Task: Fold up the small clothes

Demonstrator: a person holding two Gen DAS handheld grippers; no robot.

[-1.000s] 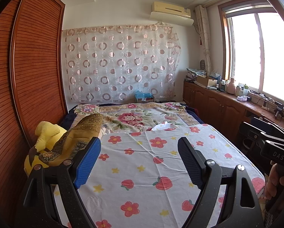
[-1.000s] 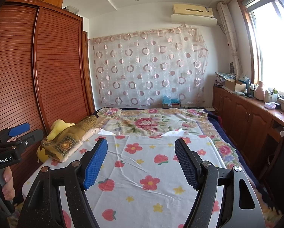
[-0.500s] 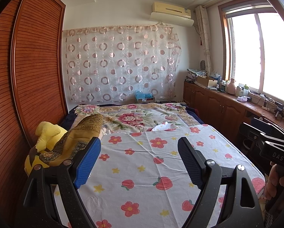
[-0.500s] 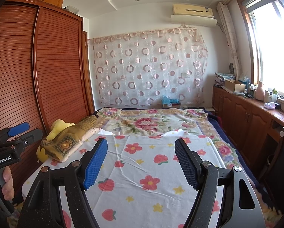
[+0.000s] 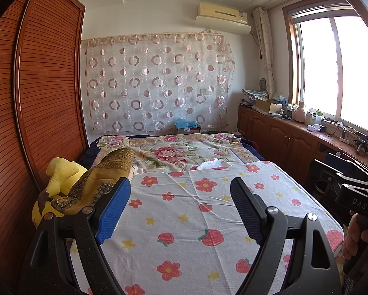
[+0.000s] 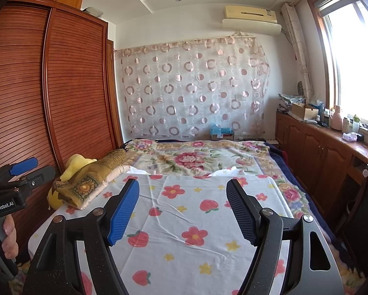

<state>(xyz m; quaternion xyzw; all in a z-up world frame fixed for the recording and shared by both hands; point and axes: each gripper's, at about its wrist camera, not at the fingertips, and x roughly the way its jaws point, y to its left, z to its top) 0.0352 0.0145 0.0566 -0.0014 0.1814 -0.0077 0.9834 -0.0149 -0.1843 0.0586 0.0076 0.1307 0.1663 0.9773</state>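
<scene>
A white cloth printed with red flowers and strawberries (image 5: pixel 184 221) (image 6: pixel 196 216) lies spread flat over the near half of the bed. At its far edge sits a small crumpled white piece of fabric (image 5: pixel 209 165) (image 6: pixel 227 170), partly hidden. My left gripper (image 5: pixel 180 184) hovers open above the printed cloth with nothing between its fingers. My right gripper (image 6: pixel 182 184) is open and empty over the same cloth. Each view catches the other gripper at its edge, held in a hand: the right gripper (image 5: pixel 331 164) and the left gripper (image 6: pixel 34 169).
A yellow plush toy (image 5: pixel 61 172) and a folded gold patterned blanket (image 5: pixel 102 179) lie at the bed's left side against the slatted wardrobe (image 5: pixel 43 98). Wooden cabinets (image 5: pixel 282 137) with clutter run under the window on the right. A floral bedspread (image 5: pixel 174 152) covers the far half.
</scene>
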